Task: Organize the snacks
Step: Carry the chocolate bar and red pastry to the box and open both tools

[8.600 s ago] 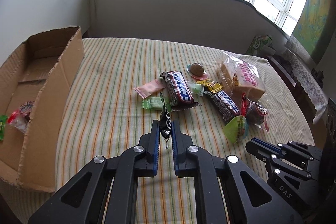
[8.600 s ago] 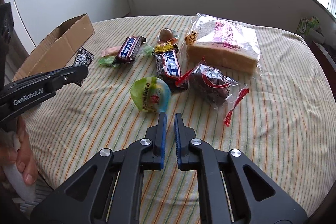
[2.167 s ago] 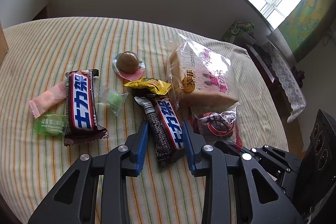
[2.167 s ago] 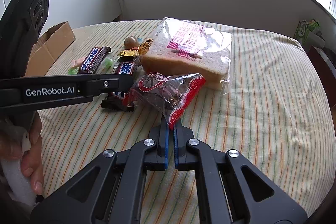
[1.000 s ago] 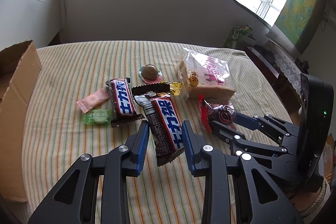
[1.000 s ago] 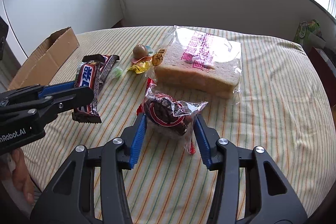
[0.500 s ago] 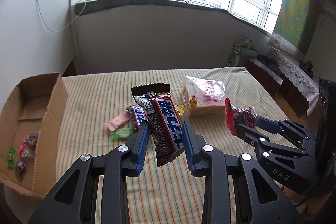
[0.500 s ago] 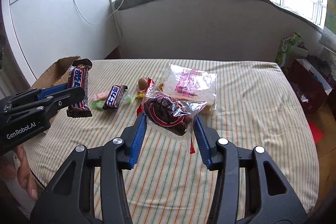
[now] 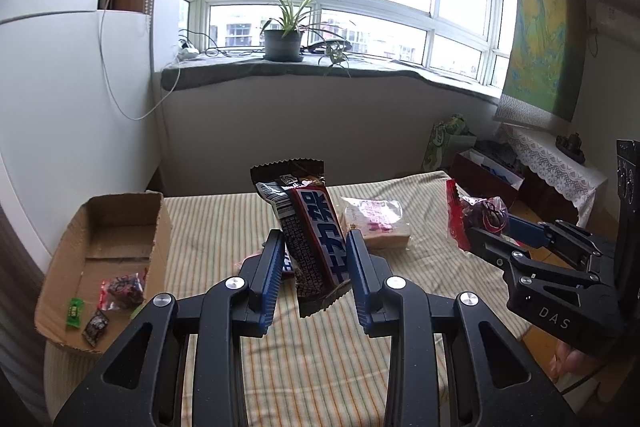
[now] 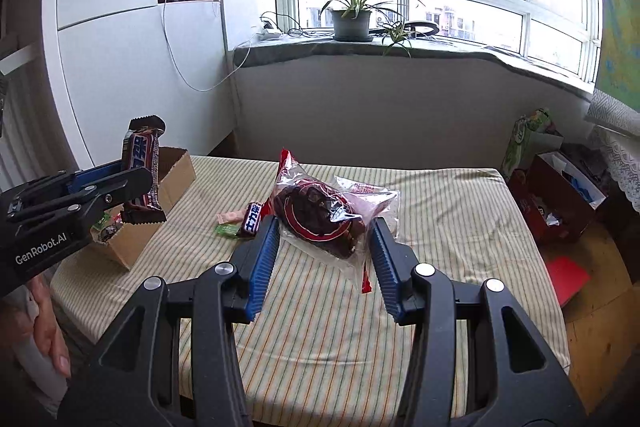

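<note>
A chocolate bar (image 9: 316, 235) in a dark wrapper stands nearly upright, clamped between the blue pads of the left gripper (image 9: 314, 263) and raised clear of the table. To its right, the right gripper (image 10: 322, 245) is clamped on a clear packet (image 10: 320, 215) holding a dark pastry with red trim, also lifted off the surface. Below them lies a table (image 10: 440, 211) under a striped cloth, where a bagged slice of bread (image 9: 374, 223), a second chocolate bar (image 10: 253, 219) and a green sweet (image 10: 226, 229) lie loose. An open cardboard box (image 9: 100, 235) sits at the table's left edge with a few small wrapped snacks inside. Behind stands a white wall, a wide window, and a sill with a potted plant (image 9: 282, 41). A cloth hanging (image 9: 540, 27) covers the right wall.
</note>
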Motion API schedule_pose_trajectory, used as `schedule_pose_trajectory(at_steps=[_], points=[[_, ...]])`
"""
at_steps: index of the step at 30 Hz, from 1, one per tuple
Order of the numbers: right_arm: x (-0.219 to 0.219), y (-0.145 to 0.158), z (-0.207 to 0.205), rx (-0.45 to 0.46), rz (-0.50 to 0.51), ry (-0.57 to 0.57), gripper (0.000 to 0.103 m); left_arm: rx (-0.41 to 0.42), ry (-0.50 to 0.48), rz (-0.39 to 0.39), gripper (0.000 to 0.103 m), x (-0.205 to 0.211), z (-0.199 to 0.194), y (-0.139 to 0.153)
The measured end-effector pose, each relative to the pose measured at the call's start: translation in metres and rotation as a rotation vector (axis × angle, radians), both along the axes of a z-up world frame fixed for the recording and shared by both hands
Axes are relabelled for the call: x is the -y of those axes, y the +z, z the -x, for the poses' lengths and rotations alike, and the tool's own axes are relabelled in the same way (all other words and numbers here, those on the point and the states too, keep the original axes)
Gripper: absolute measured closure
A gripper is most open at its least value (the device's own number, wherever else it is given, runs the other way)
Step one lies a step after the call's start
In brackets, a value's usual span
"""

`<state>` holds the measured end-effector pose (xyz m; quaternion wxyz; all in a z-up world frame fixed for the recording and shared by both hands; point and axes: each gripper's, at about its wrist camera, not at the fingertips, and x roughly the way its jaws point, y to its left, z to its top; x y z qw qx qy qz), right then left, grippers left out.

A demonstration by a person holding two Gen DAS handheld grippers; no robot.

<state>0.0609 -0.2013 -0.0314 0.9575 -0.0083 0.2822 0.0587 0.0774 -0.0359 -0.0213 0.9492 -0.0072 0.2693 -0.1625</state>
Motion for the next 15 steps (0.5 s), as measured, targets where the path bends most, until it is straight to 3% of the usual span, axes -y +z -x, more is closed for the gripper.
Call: schedule_pose_trajectory(at_steps=[9, 15], points=[[-0.028, 0.005, -0.002, 0.0, 0.029, 0.035, 0.055, 0.029, 0.019, 0.02, 0.073, -0.02, 0.012, 0.007], [-0.075, 0.002, -0.019, -0.018, 0.051, 0.11, 0.055, 0.028, 0.069, 0.034, 0.073, -0.053, 0.01, 0.003]])
